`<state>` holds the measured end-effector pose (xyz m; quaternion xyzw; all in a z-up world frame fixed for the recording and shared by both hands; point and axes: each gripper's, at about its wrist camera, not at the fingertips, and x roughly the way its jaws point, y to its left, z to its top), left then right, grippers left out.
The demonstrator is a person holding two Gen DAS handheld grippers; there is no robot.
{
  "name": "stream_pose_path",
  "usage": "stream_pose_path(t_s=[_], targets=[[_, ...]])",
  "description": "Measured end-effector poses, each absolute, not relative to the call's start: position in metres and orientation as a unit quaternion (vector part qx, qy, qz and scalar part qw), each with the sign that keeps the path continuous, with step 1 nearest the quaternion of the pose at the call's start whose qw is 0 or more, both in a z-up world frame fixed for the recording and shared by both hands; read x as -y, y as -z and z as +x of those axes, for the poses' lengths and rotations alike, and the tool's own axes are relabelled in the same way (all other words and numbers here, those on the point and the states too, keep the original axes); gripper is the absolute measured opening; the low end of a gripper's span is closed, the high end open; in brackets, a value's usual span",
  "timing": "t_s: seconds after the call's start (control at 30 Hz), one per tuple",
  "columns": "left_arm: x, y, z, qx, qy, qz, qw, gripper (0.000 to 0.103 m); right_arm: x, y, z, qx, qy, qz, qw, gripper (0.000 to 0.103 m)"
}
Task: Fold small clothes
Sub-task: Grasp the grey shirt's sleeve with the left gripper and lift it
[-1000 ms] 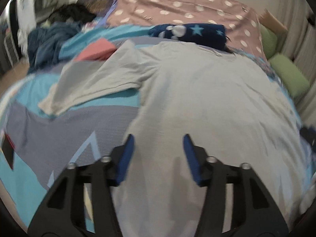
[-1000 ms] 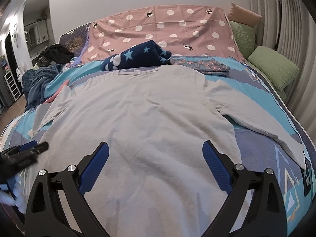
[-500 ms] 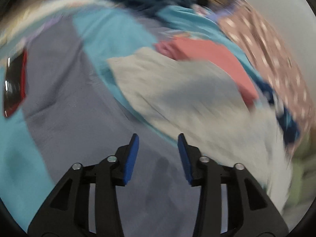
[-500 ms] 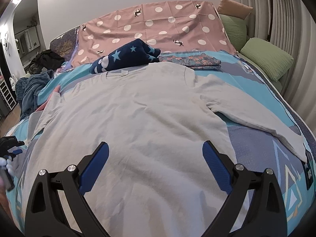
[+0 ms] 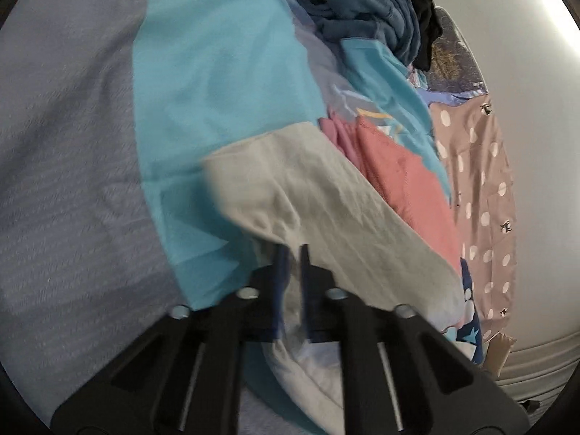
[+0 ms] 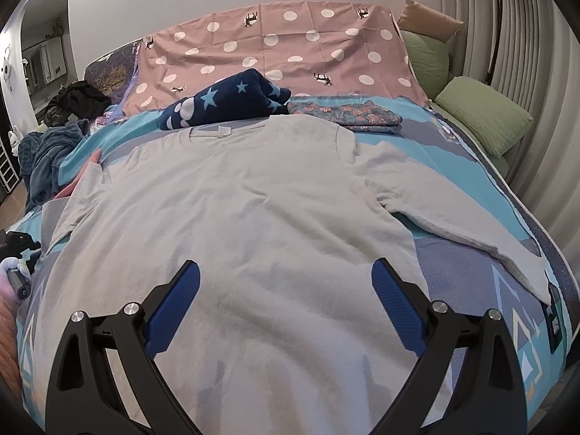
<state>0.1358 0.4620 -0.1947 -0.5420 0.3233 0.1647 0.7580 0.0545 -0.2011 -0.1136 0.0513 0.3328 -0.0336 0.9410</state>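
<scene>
A pale grey long-sleeved shirt (image 6: 253, 199) lies flat, front down the bed, on a blue and grey patterned bedspread (image 5: 217, 72). Its left sleeve (image 5: 308, 188) runs out toward the bed's left side. My left gripper (image 5: 291, 248) is at that sleeve's near edge by the cuff, jaws shut with the grey fabric pinched between them. In the right wrist view that gripper (image 6: 18, 250) shows at the far left edge. My right gripper (image 6: 286, 275) hovers wide open over the shirt's lower body, holding nothing. The right sleeve (image 6: 453, 210) lies spread toward the right edge.
A pink garment (image 5: 398, 181) lies beside the left sleeve, with a heap of dark blue clothes (image 5: 362, 11) beyond it. At the shirt's collar sit a navy star-patterned bundle (image 6: 224, 101) and a folded floral piece (image 6: 355, 116). Green pillows (image 6: 482, 112) line the right side.
My left gripper swung from the shirt's body out to the left sleeve's end, rolled over, and shut on the sleeve's edge. The right gripper stayed open in place.
</scene>
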Motion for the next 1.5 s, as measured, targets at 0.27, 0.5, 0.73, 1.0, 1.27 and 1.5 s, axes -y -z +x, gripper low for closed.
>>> stream_pose_path(t_s=[0.27, 0.5, 0.73, 1.0, 1.27, 1.5], targets=[[-0.416, 0.092, 0.145, -0.273, -0.122, -0.418, 0.858, 0.000, 0.204, 0.115, 0.058, -0.333, 0.029, 0.053, 0.941, 0.096], [-0.326, -0.002, 0.166, -0.241, -0.025, -0.289, 0.926, 0.000, 0.210, 0.119, 0.059, -0.335, 0.022, 0.072, 0.939, 0.096], [-0.341, 0.039, 0.157, -0.284, -0.124, -0.316, 0.897, 0.058, 0.216, 0.118, 0.056, -0.332, 0.019, 0.074, 0.940, 0.096], [-0.440, 0.146, 0.108, -0.345, -0.225, -0.422, 0.807, 0.060, 0.221, 0.122, 0.072, -0.352, 0.015, 0.075, 0.933, 0.096], [-0.467, 0.174, 0.118, -0.316, -0.192, -0.507, 0.779, 0.060, 0.195, 0.106, 0.091, -0.336, 0.006, 0.036, 0.941, 0.096], [-0.453, 0.163, 0.156, -0.314, -0.166, -0.502, 0.789, 0.060, 0.178, 0.111, 0.096, -0.345, -0.003, 0.009, 0.939, 0.096]])
